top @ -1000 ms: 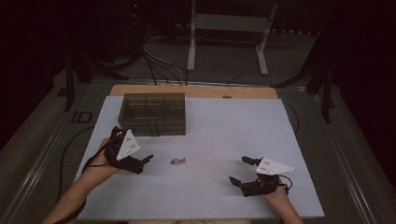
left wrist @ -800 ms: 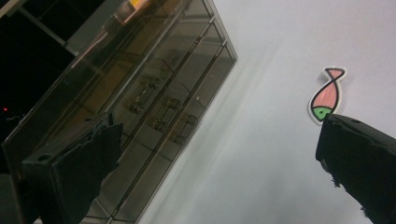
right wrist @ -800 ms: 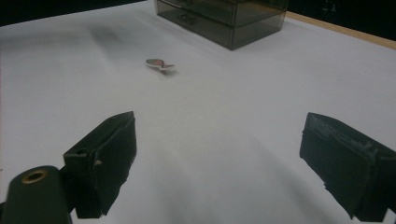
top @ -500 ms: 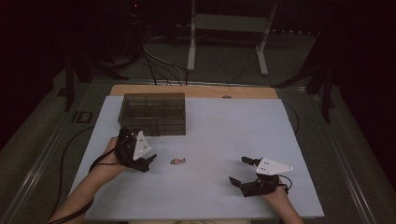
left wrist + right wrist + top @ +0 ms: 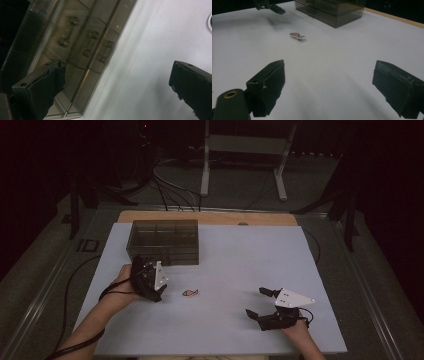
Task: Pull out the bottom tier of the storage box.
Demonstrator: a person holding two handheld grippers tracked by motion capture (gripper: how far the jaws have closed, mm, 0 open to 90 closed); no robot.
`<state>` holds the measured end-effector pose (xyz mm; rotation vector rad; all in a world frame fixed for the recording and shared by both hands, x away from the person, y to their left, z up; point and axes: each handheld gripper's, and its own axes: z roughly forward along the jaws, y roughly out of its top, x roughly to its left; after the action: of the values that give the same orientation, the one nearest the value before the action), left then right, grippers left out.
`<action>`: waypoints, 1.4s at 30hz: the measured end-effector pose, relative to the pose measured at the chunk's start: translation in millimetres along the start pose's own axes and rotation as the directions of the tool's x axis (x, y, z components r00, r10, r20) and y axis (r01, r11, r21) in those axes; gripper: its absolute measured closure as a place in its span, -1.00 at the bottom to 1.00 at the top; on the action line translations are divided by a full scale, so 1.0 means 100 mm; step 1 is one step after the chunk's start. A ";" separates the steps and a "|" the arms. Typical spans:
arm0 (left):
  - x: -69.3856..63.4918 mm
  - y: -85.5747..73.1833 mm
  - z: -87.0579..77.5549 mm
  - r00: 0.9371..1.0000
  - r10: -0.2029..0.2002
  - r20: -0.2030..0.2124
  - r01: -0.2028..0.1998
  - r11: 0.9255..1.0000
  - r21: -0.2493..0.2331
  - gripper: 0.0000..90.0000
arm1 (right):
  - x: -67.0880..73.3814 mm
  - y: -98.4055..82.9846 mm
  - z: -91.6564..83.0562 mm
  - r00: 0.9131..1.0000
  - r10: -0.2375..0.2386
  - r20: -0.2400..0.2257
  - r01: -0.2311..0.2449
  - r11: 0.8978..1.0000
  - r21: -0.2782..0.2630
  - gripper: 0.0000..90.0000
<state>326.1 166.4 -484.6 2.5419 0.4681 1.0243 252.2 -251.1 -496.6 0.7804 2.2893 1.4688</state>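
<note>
since a second ago, the left gripper [image 5: 150,281] has travelled away from the left edge of the white sheet toward the middle and turned, so its grey three-cornered plate now stands on edge facing right; the right gripper [image 5: 264,302] has stayed where it was near the front right of the table [image 5: 210,217]. seen from the high view, the left gripper sits just in front of the smoky transparent box [image 5: 164,241], close to its front left corner, with the person's left hand [image 5: 125,281] wrapped around it and a cable trailing off the sheet. in the left gripper view its two black jaws stand wide apart with nothing between them, one jaw overlapping the box's divided compartments [image 5: 82,50], the other over bare white sheet; the picture is blurred with motion. a small fish-shaped object [image 5: 190,293], red and green, lies flat on the white sheet [image 5: 250,255] just to the right of the left gripper and apart from it. in the right gripper view the fish [image 5: 297,35] lies well ahead, with the box [image 5: 332,11] beyond it. the right gripper's jaws are also spread wide, empty, low over the sheet.
</note>
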 end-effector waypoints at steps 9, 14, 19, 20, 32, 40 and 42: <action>-0.07 0.04 0.15 0.993 0.093 -0.068 -0.087 0.992 0.091 -0.97 | 0.00 0.00 0.00 1.000 0.002 -0.001 -0.002 1.000 -0.003 -0.76; -0.11 0.04 0.22 0.982 0.153 -0.113 -0.140 0.983 0.116 -0.82 | -0.01 0.00 0.00 1.000 0.002 0.000 -0.002 1.000 -0.008 -0.76; -0.19 0.04 0.29 0.960 0.239 -0.147 -0.214 0.962 0.167 -0.62 | -0.01 0.00 -0.01 1.000 0.000 0.000 0.000 1.000 -0.004 -0.76; -0.20 0.03 0.31 0.952 0.259 -0.163 -0.229 0.956 0.183 -0.54 | -0.01 0.00 -0.01 1.000 -0.002 0.001 0.002 1.000 -0.002 -0.76; -0.31 0.03 0.46 0.905 0.365 -0.217 -0.316 0.920 0.230 0.06 | 0.00 0.00 0.00 1.000 -0.020 0.001 0.020 1.000 0.012 -0.76; -0.35 0.04 0.54 0.878 0.413 -0.240 -0.354 0.900 0.254 0.35 | 0.00 0.00 -0.01 1.000 -0.018 0.002 0.018 1.000 0.009 -0.76; -0.35 0.04 0.56 0.872 0.426 -0.240 -0.364 0.893 0.264 0.39 | 0.00 0.00 -0.01 1.000 -0.017 0.002 0.017 1.000 0.008 -0.76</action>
<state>342.2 136.1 -541.0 2.7539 0.1255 1.5937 251.5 -252.4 -496.2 0.7631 2.2964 1.4513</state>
